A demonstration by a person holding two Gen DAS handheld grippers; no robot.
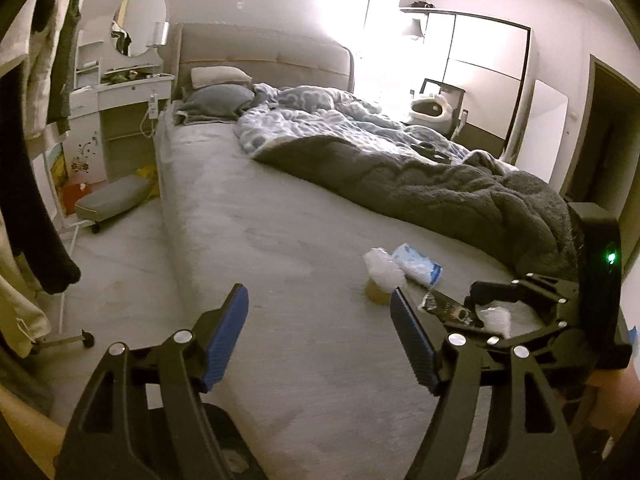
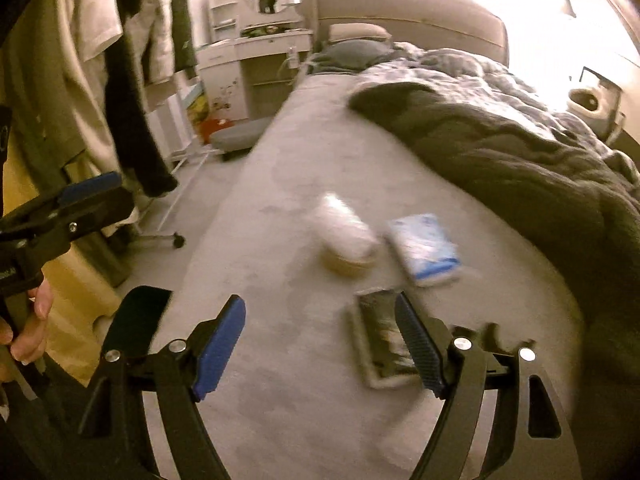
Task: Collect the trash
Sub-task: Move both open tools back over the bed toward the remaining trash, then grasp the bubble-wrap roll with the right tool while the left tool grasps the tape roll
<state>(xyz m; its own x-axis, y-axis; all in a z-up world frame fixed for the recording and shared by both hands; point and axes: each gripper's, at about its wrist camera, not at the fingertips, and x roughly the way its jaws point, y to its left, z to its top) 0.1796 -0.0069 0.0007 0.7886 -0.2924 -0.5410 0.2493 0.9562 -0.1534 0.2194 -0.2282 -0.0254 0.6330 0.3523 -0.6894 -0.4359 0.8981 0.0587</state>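
Trash lies on the grey bed sheet: a crumpled clear plastic piece on a tan tape roll, a blue-and-white tissue pack and a dark flat wrapper. The right wrist view shows the same items, blurred: the plastic piece on the roll, the pack and the wrapper. My left gripper is open and empty, short of the trash. My right gripper is open, its right finger over the wrapper; it also shows in the left wrist view.
A dark fleece blanket and a patterned duvet cover the bed's right half. Pillows lie at the headboard. A white dressing table, a grey stool and a clothes rack with hanging garments stand to the left of the bed.
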